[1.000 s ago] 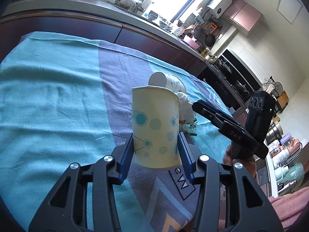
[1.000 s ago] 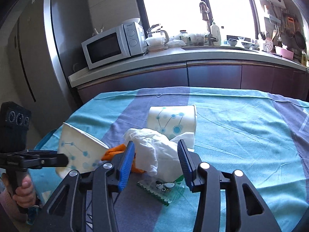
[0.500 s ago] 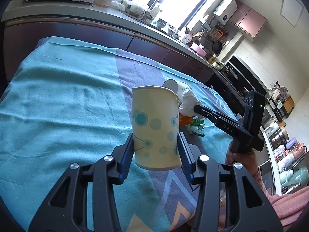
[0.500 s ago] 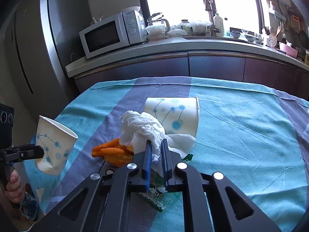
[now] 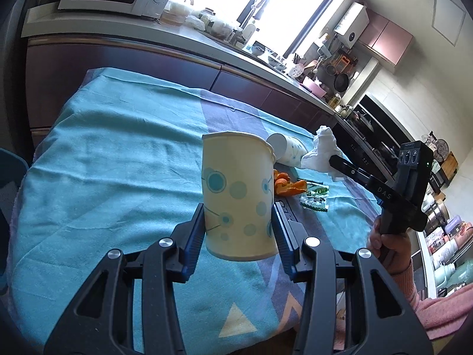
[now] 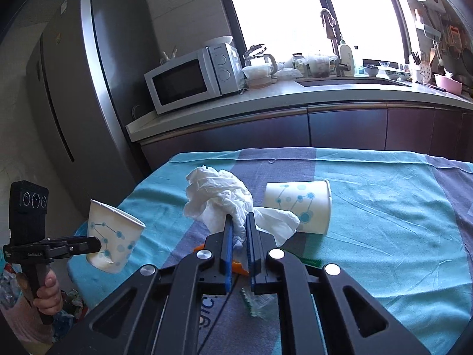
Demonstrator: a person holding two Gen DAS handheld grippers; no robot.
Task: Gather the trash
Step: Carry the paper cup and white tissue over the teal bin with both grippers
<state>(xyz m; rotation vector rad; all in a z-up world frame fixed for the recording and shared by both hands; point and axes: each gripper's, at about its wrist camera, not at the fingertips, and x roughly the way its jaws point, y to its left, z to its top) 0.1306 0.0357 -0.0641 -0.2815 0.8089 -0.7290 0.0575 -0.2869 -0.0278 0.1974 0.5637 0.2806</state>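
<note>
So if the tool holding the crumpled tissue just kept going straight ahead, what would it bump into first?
Probably the paper cup lying on its side, just behind the tissue that the right tool grips. Depth is hard to judge; it might pass just left of it and meet the tablecloth.

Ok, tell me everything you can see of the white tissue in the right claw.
The tissue is a crumpled white sheet, thin and soft-looking, deeply creased. The right claw is shut on its lower middle, blue pads pinching it. Its bulk puffs up above the pads and a loose flap trails right, in front of the tipped cup. In the left wrist view it hangs off the claw's tip, apparently clear of the cloth. Whether the flap touches the cup is unclear.
</note>
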